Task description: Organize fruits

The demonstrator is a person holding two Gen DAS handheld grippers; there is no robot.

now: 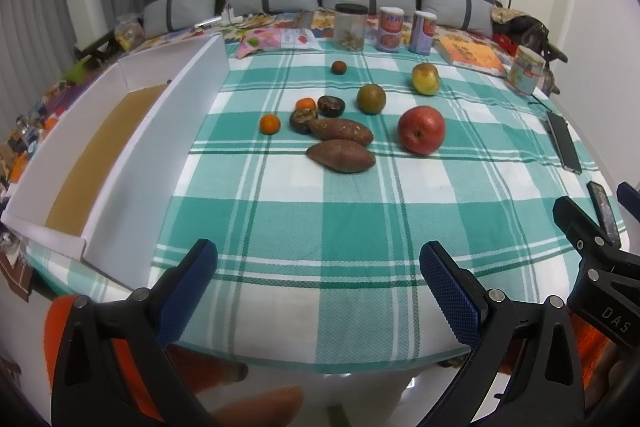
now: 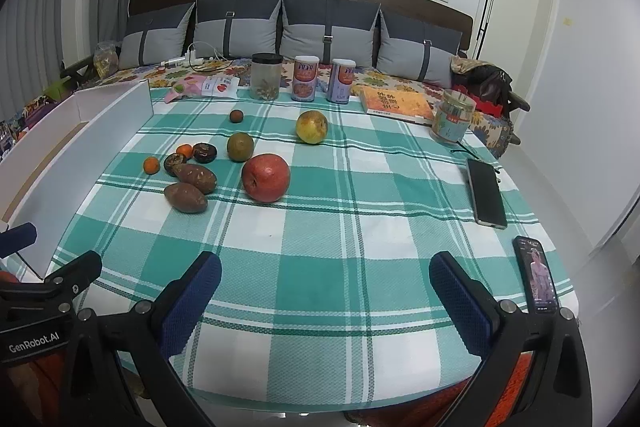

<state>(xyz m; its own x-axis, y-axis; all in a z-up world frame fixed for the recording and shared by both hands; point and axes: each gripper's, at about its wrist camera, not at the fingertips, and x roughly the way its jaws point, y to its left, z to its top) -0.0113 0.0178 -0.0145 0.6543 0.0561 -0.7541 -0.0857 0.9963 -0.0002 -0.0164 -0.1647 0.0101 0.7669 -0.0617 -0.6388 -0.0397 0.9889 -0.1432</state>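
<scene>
Both grippers idle at the near edge of the table, fruit ahead toward the left.

I find the left gripper and right gripper spread apart, empty. The sweet potatoes lie mid-table, long axes crosswise; the red apple just right of them. The white box lines the left edge. The left gripper looks nearer.

Two sweet potatoes; two small oranges; one red apple; two printed cans; two phones.
</scene>
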